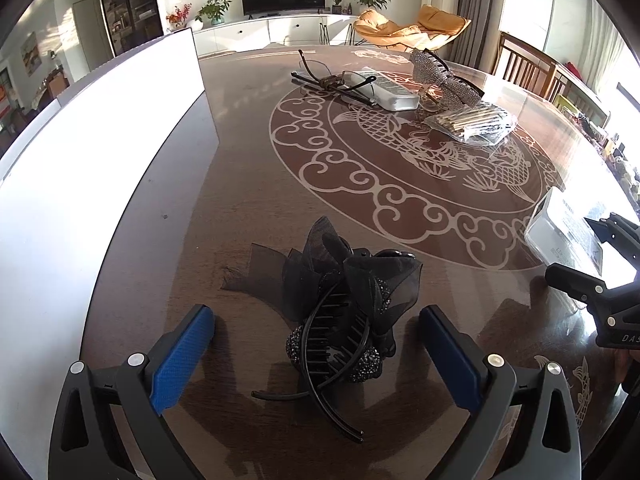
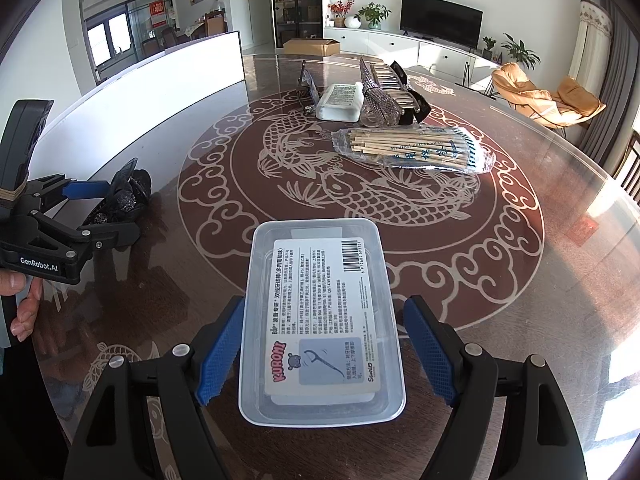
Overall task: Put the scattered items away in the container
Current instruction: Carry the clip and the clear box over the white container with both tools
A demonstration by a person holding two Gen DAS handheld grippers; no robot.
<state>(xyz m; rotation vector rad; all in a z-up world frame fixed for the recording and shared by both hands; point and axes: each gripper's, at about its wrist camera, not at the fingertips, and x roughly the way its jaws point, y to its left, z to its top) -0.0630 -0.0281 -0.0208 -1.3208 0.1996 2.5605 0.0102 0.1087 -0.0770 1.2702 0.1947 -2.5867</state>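
Straddling: left gripper (image 1: 316,344) has its blue fingers (image 1: 182,356) spread wide, one on each side of the black hair clip (image 1: 344,316), neither touching it.
Black hair clip: lies on the bench (image 1: 248,184) with its mesh bow at 12 o'clock and its comb teeth toward the camera.
Right gripper (image 2: 324,352): fingers (image 2: 222,350) spread on both flanks of the floss-pick box (image 2: 322,320); the 9 o'clock pad sits just beside the box wall, and contact cannot be told; the 3 o'clock pad stands apart.
Floss-pick box: clear plastic, label up, flat on the bench near the rim of the fish medallion (image 2: 360,184).
Container (image 1: 100,152): white wall along the bench at 9 to 11 o'clock in the left view.
Far pile: eyeglasses (image 1: 332,80), white case (image 2: 340,100), rhinestone clip (image 1: 444,80) and bag of cotton swabs (image 2: 412,148), all at 12 to 1 o'clock, well apart from both grippers.
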